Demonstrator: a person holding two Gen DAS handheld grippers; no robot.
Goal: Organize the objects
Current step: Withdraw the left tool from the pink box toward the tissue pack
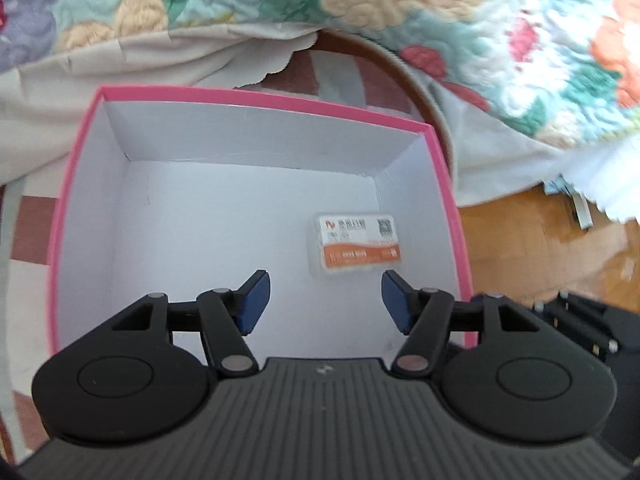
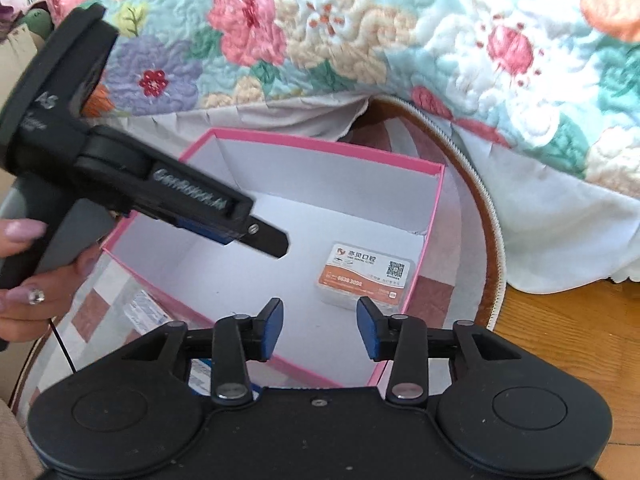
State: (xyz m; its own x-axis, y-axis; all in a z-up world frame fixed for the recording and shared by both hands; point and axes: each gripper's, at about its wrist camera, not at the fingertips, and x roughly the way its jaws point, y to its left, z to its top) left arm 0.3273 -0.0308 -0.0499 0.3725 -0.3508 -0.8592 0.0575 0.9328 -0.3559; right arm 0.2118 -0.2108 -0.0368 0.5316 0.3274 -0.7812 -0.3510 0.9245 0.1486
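A pink box (image 1: pixel 260 98) with a white inside stands open on a checked mat. A small clear case with a white and orange label (image 1: pixel 358 246) lies flat on its floor near the right wall. My left gripper (image 1: pixel 325 300) hangs over the box, open, with nothing between its blue pads. In the right wrist view the pink box (image 2: pixel 320 144) and the labelled case (image 2: pixel 366 276) show again. My right gripper (image 2: pixel 320 320) is open above the box's near corner, also empty. The left gripper (image 2: pixel 276 244) reaches in from the left, held by a hand (image 2: pixel 24 280).
A floral quilt (image 2: pixel 360 40) with a pale lining hangs behind the box. A round rug with a brown edge (image 2: pixel 486 240) lies under it, with wooden floor (image 2: pixel 580 340) to the right. A small printed packet (image 2: pixel 144 308) lies on the mat left of the box.
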